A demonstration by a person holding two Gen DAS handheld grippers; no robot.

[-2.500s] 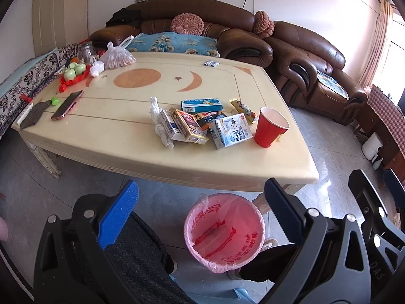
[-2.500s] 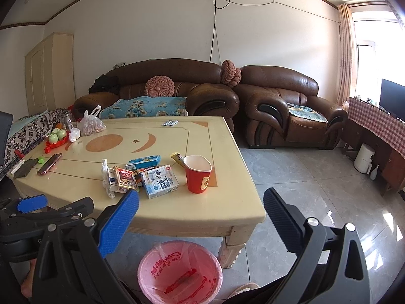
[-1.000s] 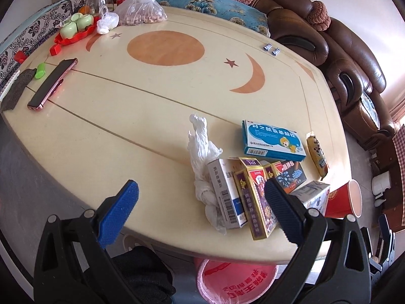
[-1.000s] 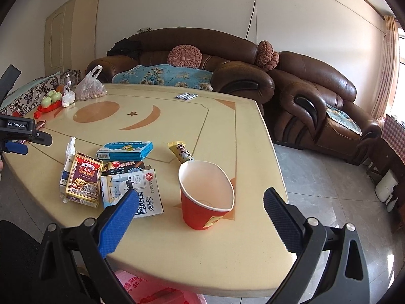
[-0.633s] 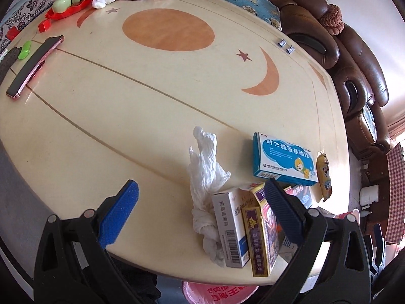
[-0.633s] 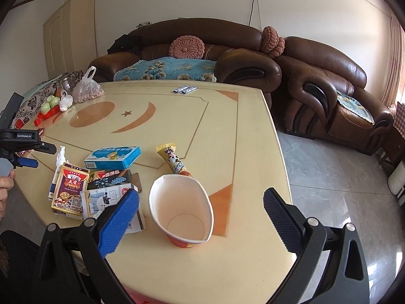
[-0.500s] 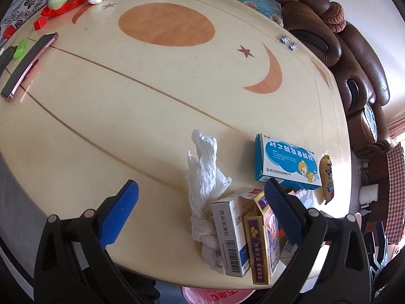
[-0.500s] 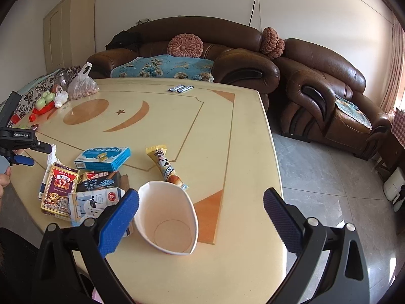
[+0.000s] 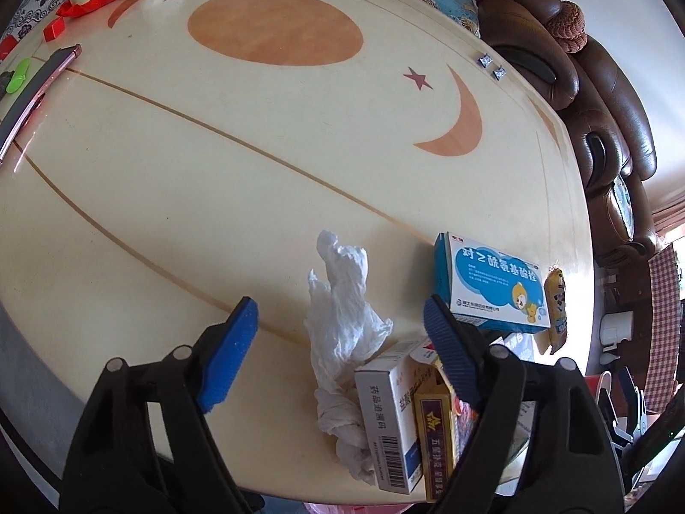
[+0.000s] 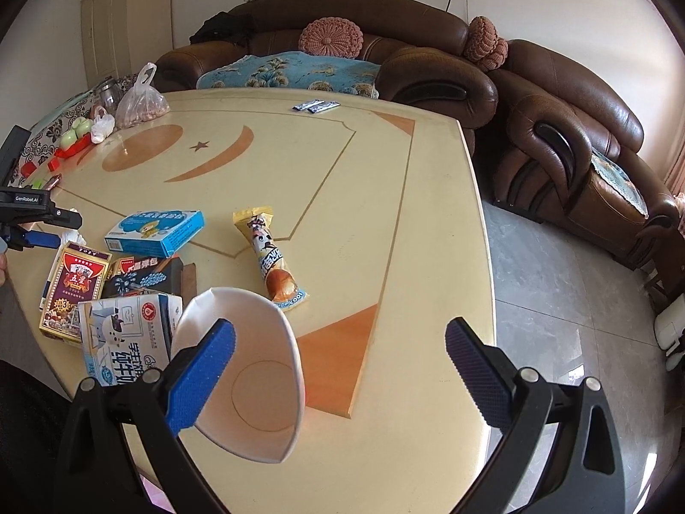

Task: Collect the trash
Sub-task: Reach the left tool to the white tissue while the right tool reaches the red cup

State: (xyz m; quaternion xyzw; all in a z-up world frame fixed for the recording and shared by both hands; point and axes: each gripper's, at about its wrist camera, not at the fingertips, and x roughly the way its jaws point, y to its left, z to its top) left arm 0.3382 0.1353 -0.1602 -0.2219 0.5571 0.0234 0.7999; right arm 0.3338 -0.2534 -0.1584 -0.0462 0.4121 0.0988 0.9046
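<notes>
I'm lining up the first pick. My left claw (image 9: 340, 334) is partly open, jaws just been closing, straddling the crumpled tissue (image 9: 342, 321) without pressing it yet; the tissue lies on the surface (image 9: 214, 162) touching the white medicine box (image 9: 391, 419), just left of it. Next I'd say: finish the squeeze low on the tissue, clear of that box. My right claw (image 10: 340, 370) gapes wide and empty, left finger over the paper cup (image 10: 252, 372) rim, cup right of the milk carton (image 10: 124, 334).
</notes>
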